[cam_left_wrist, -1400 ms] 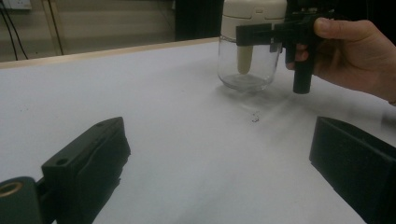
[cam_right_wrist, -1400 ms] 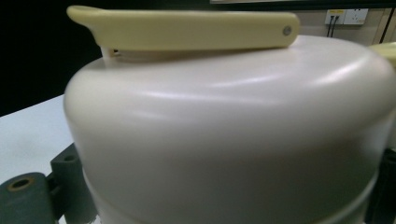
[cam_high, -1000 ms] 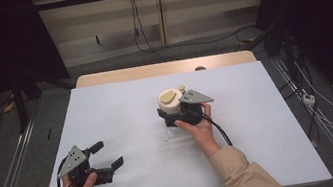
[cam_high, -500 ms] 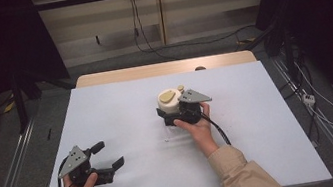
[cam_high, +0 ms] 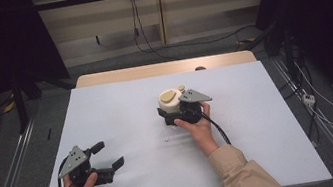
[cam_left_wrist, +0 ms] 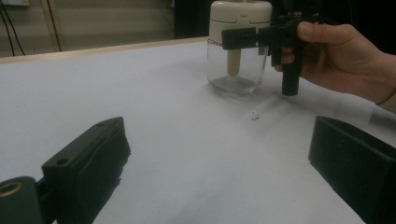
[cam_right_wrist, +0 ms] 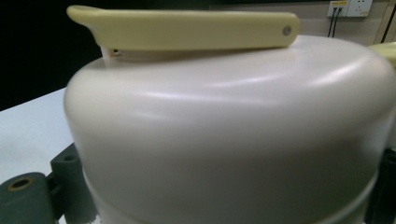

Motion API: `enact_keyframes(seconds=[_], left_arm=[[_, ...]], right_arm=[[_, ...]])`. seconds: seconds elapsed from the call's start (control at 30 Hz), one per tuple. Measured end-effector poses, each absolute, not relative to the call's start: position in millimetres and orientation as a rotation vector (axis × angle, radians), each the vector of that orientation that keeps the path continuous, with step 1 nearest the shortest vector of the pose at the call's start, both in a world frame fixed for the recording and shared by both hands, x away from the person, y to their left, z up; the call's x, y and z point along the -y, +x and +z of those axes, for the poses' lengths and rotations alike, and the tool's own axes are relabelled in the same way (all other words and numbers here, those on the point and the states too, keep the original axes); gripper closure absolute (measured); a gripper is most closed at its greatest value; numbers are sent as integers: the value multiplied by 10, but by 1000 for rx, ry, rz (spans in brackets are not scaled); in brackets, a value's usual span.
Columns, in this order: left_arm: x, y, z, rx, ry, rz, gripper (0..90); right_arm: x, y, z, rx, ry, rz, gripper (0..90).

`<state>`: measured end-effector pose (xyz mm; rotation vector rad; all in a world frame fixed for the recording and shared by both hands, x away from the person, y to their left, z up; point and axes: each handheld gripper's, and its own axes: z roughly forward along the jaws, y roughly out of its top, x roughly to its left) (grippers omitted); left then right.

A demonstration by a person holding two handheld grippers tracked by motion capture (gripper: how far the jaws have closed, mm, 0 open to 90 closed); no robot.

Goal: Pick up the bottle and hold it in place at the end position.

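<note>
A jar (cam_high: 170, 100) with a clear glass body and a cream lid stands upright near the middle of the white table (cam_high: 121, 105). A pale yellow flap lies flat on top of the lid (cam_right_wrist: 224, 130). My right gripper (cam_high: 172, 114) is shut on the jar, one jaw on each side just below the lid. From the left gripper view, the jar (cam_left_wrist: 238, 46) and the right gripper (cam_left_wrist: 261, 37) stand far off with a hand (cam_left_wrist: 345, 60) behind. My left gripper (cam_high: 109, 154) rests low at the table's front left, open, nothing between its jaws.
A small crumb (cam_left_wrist: 254, 115) lies on the table just in front of the jar. A wooden strip (cam_high: 165, 68) runs along the table's far edge. Metal rails flank the table and cables (cam_high: 318, 105) lie on the floor to the right.
</note>
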<state>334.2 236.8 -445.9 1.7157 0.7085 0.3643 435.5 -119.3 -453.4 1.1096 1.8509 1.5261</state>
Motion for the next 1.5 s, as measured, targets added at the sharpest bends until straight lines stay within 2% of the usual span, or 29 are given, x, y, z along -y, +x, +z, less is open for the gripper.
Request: enact_keyframes(seconds=[1.5], left_arm=[[-2349, 3334, -4458, -702, 1725, 366, 41]], right_arm=[[1185, 4329, -4581, -1905, 1086, 1505, 63]])
